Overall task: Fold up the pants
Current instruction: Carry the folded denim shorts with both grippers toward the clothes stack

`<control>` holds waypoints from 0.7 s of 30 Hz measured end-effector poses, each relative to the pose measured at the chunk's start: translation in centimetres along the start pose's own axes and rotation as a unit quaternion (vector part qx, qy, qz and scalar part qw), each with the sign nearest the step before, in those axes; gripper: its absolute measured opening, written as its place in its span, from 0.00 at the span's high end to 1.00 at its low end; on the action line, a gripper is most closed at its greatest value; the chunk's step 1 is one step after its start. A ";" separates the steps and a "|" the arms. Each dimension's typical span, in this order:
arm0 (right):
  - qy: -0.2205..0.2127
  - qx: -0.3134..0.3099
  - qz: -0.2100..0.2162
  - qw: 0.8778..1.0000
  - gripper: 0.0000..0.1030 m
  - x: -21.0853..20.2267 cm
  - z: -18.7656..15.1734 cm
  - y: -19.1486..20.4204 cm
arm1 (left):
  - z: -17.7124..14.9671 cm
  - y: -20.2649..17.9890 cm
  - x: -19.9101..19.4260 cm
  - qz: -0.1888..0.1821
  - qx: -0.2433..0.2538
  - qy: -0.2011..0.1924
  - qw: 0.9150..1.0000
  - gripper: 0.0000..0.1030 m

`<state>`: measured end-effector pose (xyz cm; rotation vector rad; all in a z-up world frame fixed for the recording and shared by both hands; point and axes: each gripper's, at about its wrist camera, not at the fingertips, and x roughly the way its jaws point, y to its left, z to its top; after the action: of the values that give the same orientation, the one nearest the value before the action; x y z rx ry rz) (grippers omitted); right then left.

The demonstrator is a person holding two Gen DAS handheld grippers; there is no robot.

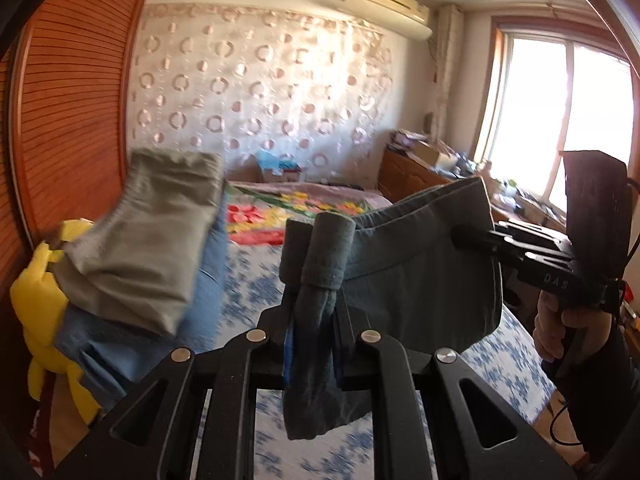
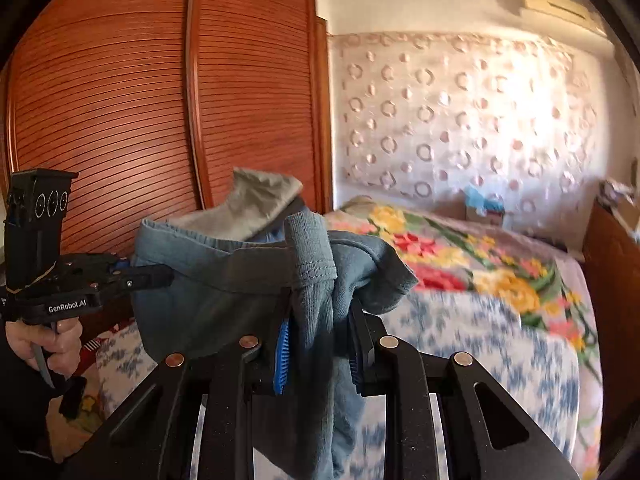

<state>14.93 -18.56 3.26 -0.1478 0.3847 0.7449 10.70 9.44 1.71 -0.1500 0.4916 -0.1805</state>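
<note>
Gripped cloth fills the nearest part of both views: the left gripper (image 1: pixel 312 264) is clamped on a bunched fold of the grey-blue pants (image 1: pixel 420 276), and the right gripper (image 2: pixel 320 280) is clamped on another bunched fold of the same pants (image 2: pixel 224 280). The garment hangs in the air between the two tools, its waistband stretched from one to the other, above the bed (image 2: pixel 480 360) with its blue-and-white sheet.

From the left wrist, to the left of the gripper sits a stack of folded clothes (image 1: pixel 136 256), grey on top of blue, with a yellow plush toy (image 1: pixel 36 304) beside it; ahead lies a floral blanket (image 1: pixel 280 208); to the right, the right gripper shows from the side, held by a hand (image 1: pixel 556 324). Only this view takes in the window (image 1: pixel 560 120) and the cluttered cabinet (image 1: pixel 424 164) beneath it.

From the right wrist, the left gripper (image 2: pixel 160 278) appears at far left, held by a hand (image 2: pixel 40 344), and a slatted wooden wardrobe (image 2: pixel 160 100) rises behind it, far fuller here than in the other view.

Writing: the right tool's body reads "DAS" (image 1: pixel 556 280); the left tool's body reads "GenRobot.AI" (image 2: pixel 67 306).
</note>
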 end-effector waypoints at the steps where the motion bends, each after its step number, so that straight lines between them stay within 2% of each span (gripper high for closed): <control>1: -0.002 -0.008 0.003 1.000 0.76 0.8 0.8 0.1 | 0.2 0.5 -0.1 0.004 -0.002 -0.003 1.000 0.85; 9: -0.013 -0.057 0.031 0.998 0.76 7.5 5.8 0.0 | 3.1 5.4 0.0 0.045 -0.025 -0.028 0.998 0.85; 14: -0.011 -0.094 0.029 0.995 0.76 11.9 7.8 -0.2 | 4.1 7.3 0.6 0.074 -0.034 -0.043 0.996 0.85; 21: 0.000 -0.127 0.030 0.991 0.76 17.4 10.6 -0.1 | 4.3 8.7 0.8 0.084 -0.059 -0.054 0.993 0.85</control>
<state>29.69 -4.79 6.18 -0.3771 0.2943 0.8522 14.66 18.13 3.48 -0.2318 0.4046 0.0219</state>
